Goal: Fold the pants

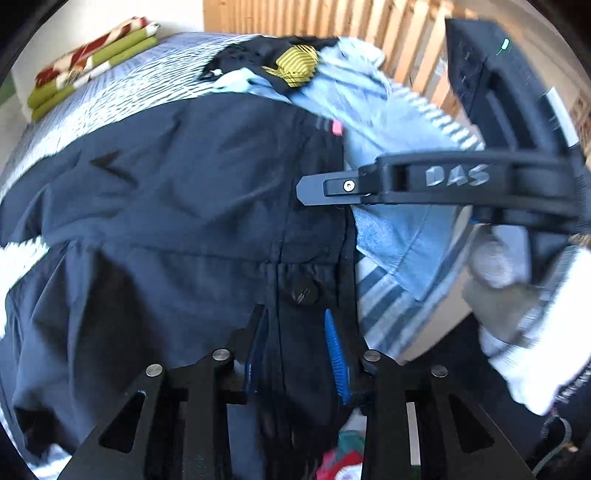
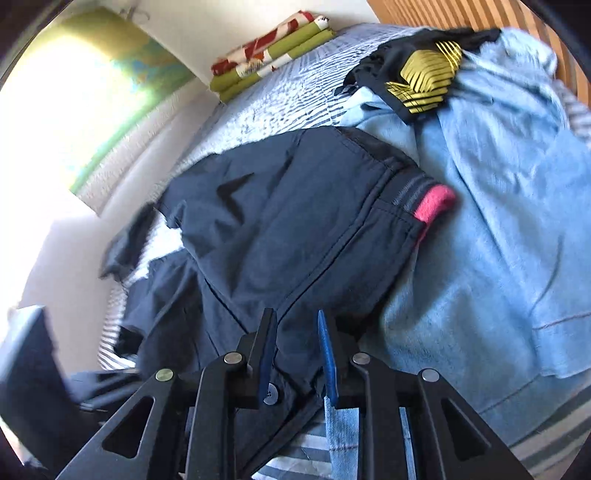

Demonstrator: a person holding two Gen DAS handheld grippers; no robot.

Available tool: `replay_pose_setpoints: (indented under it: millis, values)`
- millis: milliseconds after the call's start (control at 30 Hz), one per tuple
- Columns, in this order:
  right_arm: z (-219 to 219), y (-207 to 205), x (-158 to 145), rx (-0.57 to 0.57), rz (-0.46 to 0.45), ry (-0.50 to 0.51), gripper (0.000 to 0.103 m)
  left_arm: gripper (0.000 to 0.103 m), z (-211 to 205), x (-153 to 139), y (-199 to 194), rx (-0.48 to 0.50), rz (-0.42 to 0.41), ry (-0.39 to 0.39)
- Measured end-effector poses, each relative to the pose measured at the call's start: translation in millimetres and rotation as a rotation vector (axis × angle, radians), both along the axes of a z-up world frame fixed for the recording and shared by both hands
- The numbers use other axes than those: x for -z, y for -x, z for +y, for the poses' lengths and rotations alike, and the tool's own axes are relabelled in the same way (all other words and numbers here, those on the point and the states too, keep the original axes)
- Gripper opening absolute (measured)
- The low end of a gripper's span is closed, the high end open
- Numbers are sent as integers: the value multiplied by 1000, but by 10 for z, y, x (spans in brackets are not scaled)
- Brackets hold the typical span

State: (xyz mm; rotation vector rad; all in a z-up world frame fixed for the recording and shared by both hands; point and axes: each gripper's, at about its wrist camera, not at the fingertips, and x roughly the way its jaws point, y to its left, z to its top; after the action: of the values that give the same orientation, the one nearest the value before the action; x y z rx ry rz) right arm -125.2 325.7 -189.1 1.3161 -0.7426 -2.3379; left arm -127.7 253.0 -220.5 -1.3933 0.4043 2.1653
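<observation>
Dark navy pants (image 1: 177,206) lie spread on a striped bedspread (image 1: 122,85), with the waist end and a dark button (image 1: 303,290) nearest me. My left gripper (image 1: 295,332) is shut on the waistband fabric beside that button, which bunches between its blue pads (image 1: 334,350). In the right wrist view the same pants (image 2: 280,221) show a pink tab (image 2: 434,205) at one corner. My right gripper (image 2: 295,336) is shut on the pants' waist edge near a small button (image 2: 271,393). From the left wrist view, the right gripper's black finger (image 1: 332,186) reaches in from the right.
A light blue garment (image 2: 498,221) lies right of the pants, with a black and yellow item (image 2: 424,81) on top. Folded green and red cloth (image 2: 273,55) rests at the bed's far corner. A wooden slatted headboard (image 1: 332,18) stands behind, and a white wall (image 2: 74,258) on the left.
</observation>
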Motion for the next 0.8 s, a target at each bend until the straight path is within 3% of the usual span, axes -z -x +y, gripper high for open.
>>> replay_pose_setpoints:
  millis: [200,333,433,533,733,800]
  values:
    - [58,13,26,1,-27,-51,21,34,132,170,78,1,41,27]
    - [97,70,76,-3,-55,-19,21,34,226,212,58,43,83,67]
    - [78,73,37,-17,-39,1,21,19,228,218,51,77,66,43]
    - [39,80,-17,-24,-20,-11,21,18,234,208,8,92,86,56]
    - [24,104,-8,-32,-24,3,21,18,24,91,59,37,22,-70]
    - [33,103,3,-28,-27,-4,21,18,-50,-12,11,28,37,-109]
